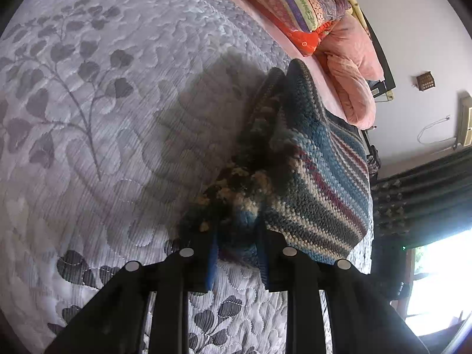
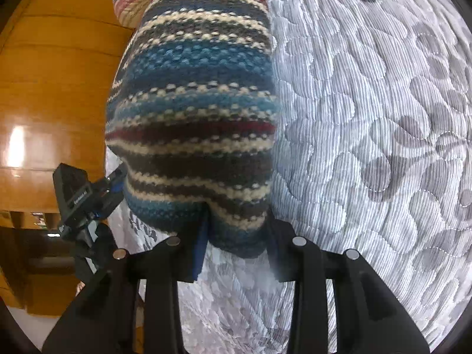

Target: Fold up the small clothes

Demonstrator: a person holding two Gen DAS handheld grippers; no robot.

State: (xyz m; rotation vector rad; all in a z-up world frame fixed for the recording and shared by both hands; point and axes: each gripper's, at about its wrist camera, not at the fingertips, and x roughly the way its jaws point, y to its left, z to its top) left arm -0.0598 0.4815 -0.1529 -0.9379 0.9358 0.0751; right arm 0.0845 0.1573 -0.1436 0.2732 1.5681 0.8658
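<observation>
One striped knit garment [image 2: 194, 112] hung lifted above the quilted bedspread [image 2: 368, 118], pinched at two points of its lower edge. The left gripper [image 1: 236, 253] was closed on a bunched corner, the right gripper [image 2: 236, 244] closed on another. To fold well, both should probably keep the held edge taut and level, then lay it squarely toward the bed's pillow end. Counted: one garment, two grippers, one striped pillow [image 1: 292, 3], one pink bundle [image 1: 351, 67].
</observation>
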